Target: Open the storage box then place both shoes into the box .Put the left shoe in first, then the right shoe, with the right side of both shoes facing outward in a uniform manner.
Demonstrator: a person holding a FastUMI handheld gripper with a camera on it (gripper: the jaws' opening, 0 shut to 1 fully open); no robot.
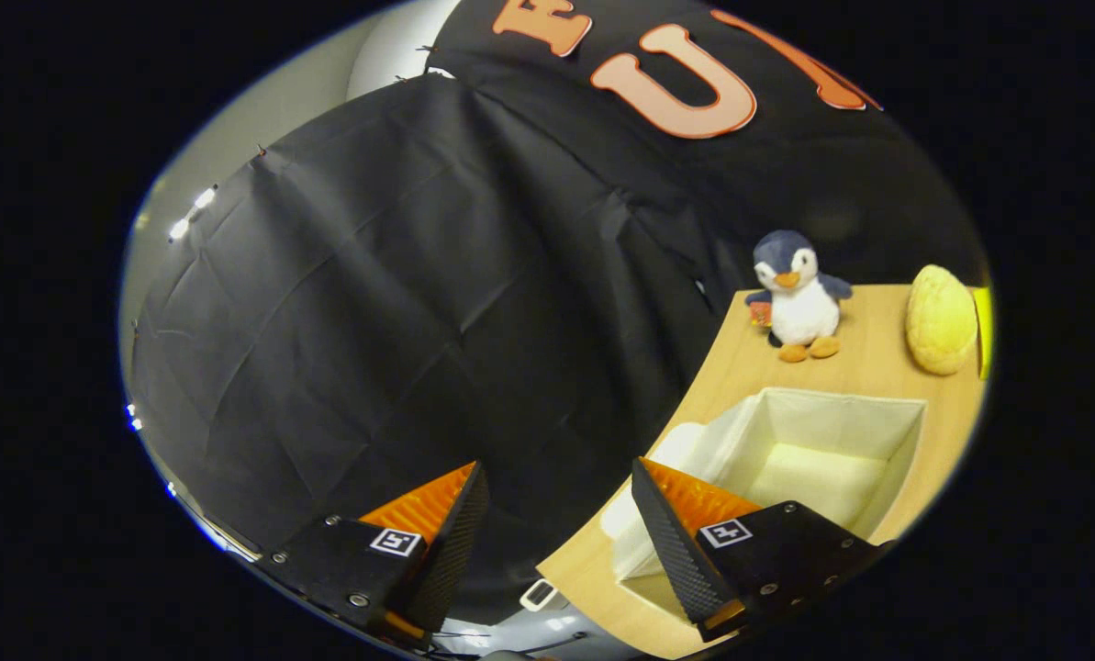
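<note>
The white fabric storage box (887,418) stands open on the wooden table (864,363), just beyond my right finger, its pale inside bare as far as I can see. Its lid or flap (671,459) hangs over the box's near left side. My gripper (561,477) is open, fingers wide apart with nothing between them. It is tilted and points off past the table's left edge at the black cloth wall. The right finger (685,542) overlaps the box's near corner.
A plush penguin (797,296) stands at the back of the table behind the box. A yellow bun-shaped soft toy (940,319) lies to its right. The table's left edge (694,404) curves down toward me, with the black cloth wall beyond it.
</note>
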